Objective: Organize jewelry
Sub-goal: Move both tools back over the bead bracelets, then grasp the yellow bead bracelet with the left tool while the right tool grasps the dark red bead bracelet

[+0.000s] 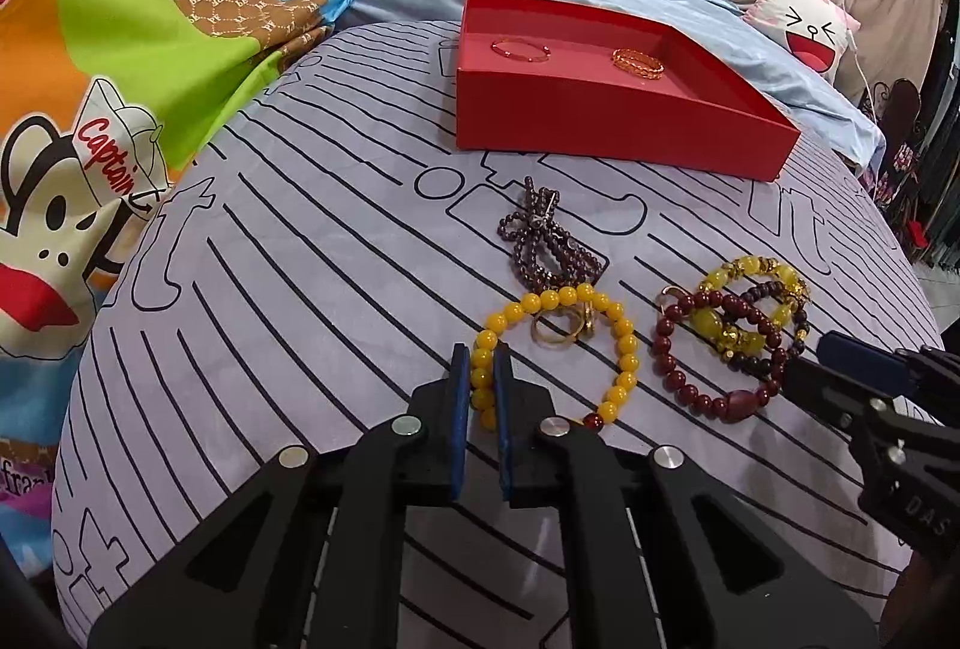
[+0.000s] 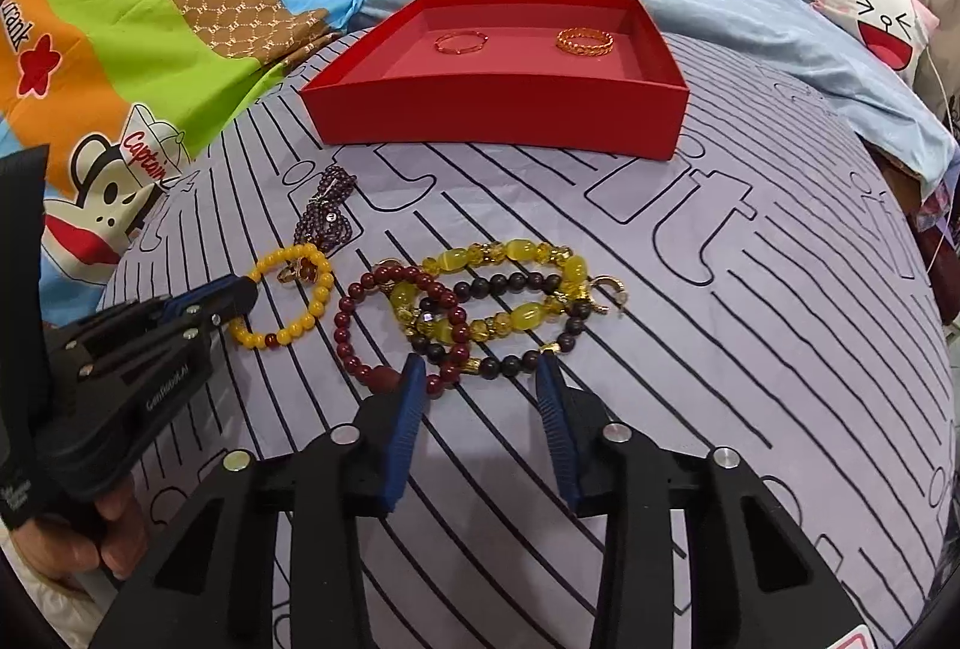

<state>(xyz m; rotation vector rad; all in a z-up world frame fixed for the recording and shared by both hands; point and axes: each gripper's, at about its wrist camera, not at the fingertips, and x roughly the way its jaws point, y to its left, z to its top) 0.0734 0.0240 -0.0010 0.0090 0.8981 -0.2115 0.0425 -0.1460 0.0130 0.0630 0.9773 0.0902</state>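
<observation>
Nearest the left wrist lens, the left gripper is seen clenched on the near-left arc of the yellow round-bead bracelet; its blue pads pinch the beads while the rest of the loop lies on the lilac black-lined bedsheet. A small gold ring rests inside that loop, and whether it touches the beads cannot be told.

The right gripper is held released, jaws wide, its tips just at the near edge of a tangle of 3 bracelets: a dark red bead bracelet, a translucent yellow stone bracelet and a dark brown bead bracelet.

Beyond, a bunched purple bead strand lies, then the red cardboard tray with 2 bangles inside, a thin red one and a gold chain one.

The lift should probably be straight up, so that the ring is left behind and the strand is not snagged. The tray's near wall must be cleared before lowering; bare floor seems to remain in the tray's near half. The sheet to the right is open.
</observation>
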